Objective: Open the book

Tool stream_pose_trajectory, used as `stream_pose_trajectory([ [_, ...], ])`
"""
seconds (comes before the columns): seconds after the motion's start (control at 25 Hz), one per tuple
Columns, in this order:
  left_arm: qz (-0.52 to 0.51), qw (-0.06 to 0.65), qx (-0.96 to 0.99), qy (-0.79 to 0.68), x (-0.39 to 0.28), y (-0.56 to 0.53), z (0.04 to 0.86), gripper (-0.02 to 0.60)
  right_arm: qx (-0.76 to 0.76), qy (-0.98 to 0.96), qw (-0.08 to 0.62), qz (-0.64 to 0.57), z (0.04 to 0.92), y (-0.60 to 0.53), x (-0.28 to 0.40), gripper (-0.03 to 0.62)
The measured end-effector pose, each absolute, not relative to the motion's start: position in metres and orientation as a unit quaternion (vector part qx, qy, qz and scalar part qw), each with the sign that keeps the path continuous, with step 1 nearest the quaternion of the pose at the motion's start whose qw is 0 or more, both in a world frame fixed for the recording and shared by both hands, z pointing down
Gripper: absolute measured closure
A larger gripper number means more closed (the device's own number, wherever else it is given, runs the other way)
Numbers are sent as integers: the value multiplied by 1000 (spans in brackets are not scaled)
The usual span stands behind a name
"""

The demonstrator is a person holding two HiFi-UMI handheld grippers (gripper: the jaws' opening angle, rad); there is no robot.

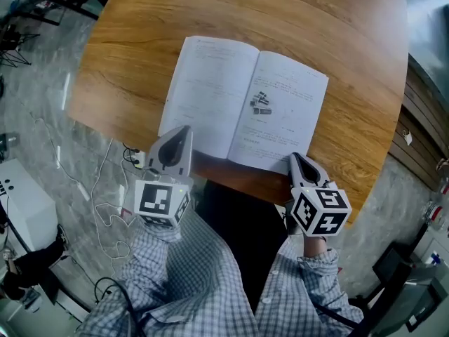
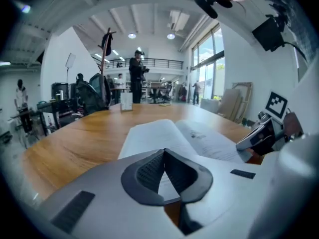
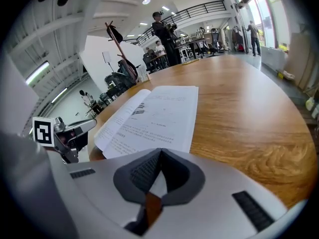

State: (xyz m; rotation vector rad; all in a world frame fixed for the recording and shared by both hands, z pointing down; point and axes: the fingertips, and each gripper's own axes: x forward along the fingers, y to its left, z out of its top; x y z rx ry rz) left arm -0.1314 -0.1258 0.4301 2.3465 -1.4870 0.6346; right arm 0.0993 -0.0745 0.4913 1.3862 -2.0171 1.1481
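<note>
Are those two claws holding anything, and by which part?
It cannot be told: the left claw and right claw are both shut, tips at the near edge of the open book, but no pinched page shows.

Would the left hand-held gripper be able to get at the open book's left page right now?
Probably yes. The left hand-held gripper sits at the near edge of the book, by its left page, with nothing between them; its jaws are shut, though.
</note>
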Motion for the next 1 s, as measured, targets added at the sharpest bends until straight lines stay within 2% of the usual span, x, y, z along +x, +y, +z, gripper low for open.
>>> stream_pose_trajectory([
  [0.32,198,178,864,-428,-70,-113,420,572,505,-770,143,363,455,-80,100,572],
  [1.0,132,108,901,-400,-30,-110,314,572,529,-813,91,227,336,-99,110,574],
])
